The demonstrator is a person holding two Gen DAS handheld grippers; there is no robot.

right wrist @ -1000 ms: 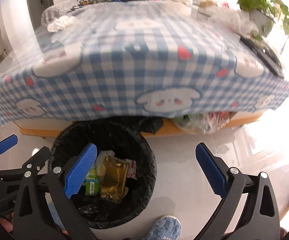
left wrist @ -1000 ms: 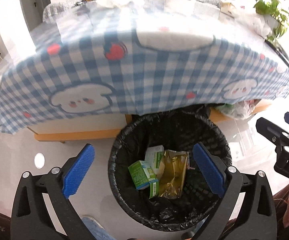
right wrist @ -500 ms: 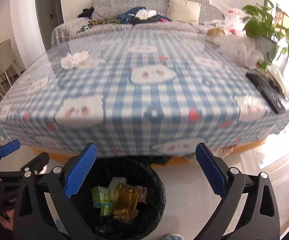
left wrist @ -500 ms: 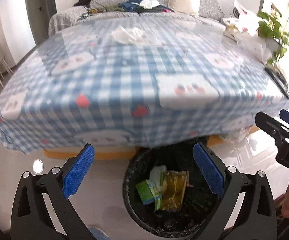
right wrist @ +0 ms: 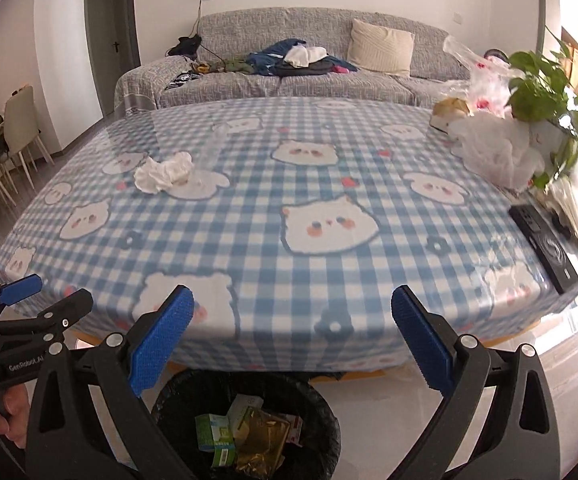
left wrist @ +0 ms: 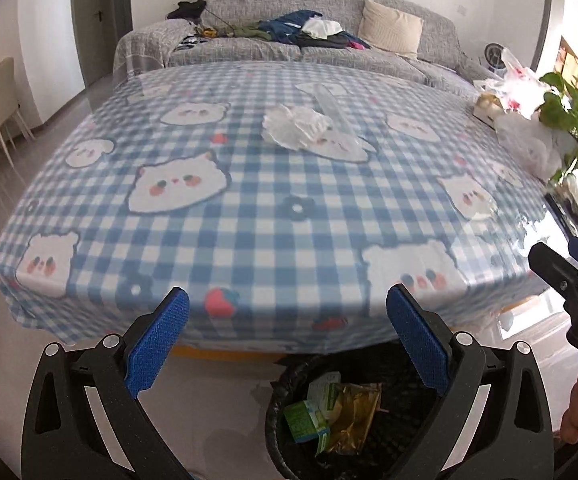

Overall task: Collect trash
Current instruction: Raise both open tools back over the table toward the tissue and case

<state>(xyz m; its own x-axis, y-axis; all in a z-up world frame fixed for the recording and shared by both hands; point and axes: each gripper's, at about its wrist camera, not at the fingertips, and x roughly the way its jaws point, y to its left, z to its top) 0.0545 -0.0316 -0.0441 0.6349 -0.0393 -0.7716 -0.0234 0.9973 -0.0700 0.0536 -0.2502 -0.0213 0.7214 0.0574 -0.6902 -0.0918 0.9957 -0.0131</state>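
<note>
Left tool (left wrist: pixel 287 342): we hold it above the bin with its blue pads spread wide and nothing between them.
Right tool (right wrist: pixel 291 344): the same, jaws wide apart and empty, pointing over the near edge of the bench (right wrist: pixel 329 248).
Trash left to collect: a crumpled white tissue (left wrist: pixel 295 128) lies on the checked cloth, well back from the near edge. A clear wrapper or bottle seems to lie just behind it, but glare on the plastic cover keeps us from telling which.
Bin (right wrist: pixel 321 412): black-lined, on the floor just under the near edge of the bench, already holding green cartons (right wrist: pixel 215 438) and a gold foil packet (right wrist: pixel 263 440).
Key relation: in the left wrist view the tissue sits straight ahead and far up the bench; in the right wrist view it lies well off to the left. We judge the left tool better lined up, so the reach should be ours on that side.
Long axis: the wad runs roughly across our line of approach, so we would close the pads over its narrow depth.
Other clutter: white plastic bags (right wrist: pixel 497 152), a plant (right wrist: pixel 545 92) and a dark remote (right wrist: pixel 545 244) sit at the right edge; we cannot say whether the bags count as trash.
Risk: a soft tissue may slip from the pads on the way back.
</note>
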